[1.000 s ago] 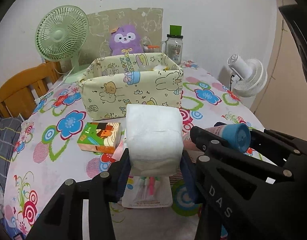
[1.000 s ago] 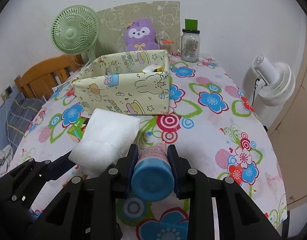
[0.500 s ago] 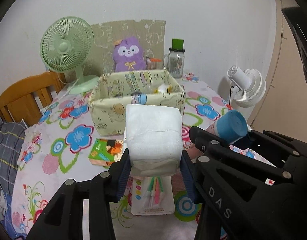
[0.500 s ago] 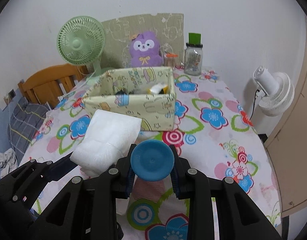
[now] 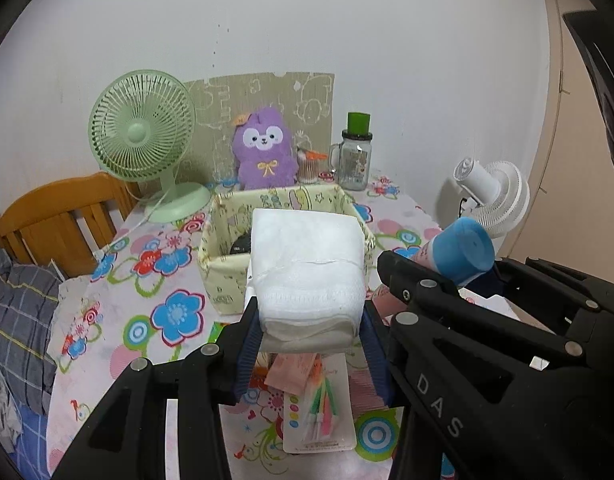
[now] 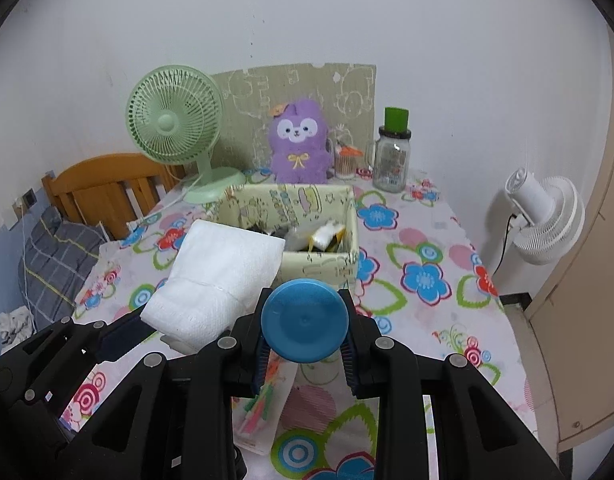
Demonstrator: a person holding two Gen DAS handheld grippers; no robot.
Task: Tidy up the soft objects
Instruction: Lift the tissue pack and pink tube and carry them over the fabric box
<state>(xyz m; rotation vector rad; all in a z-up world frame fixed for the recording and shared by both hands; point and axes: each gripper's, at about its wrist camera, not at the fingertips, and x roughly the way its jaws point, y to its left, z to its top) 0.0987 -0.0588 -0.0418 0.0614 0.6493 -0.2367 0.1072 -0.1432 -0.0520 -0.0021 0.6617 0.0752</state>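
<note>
My left gripper [image 5: 309, 332] is shut on a white pack of folded soft tissue [image 5: 307, 272], held above the table in front of the cream cartoon-print fabric box [image 5: 223, 280]. In the right wrist view the same tissue pack [image 6: 219, 276] shows at the left. My right gripper [image 6: 305, 356] is shut on a pink tube with a blue cap [image 6: 305, 322], cap toward the camera; the tube [image 5: 463, 250] also appears at the right of the left wrist view. The box [image 6: 335, 260] holds several small packets. A purple plush toy [image 6: 299, 144] sits behind the box.
A green desk fan [image 6: 173, 128] stands back left, a glass jar with green lid [image 6: 393, 160] back right, a white fan [image 6: 545, 216] beyond the table's right edge. A toothbrush pack [image 5: 319, 408] lies below the grippers. A wooden chair [image 6: 103, 188] is at the left.
Both grippers have risen with the tissue pack and the tube still held. The box now sits lower in view, and its inside shows.
</note>
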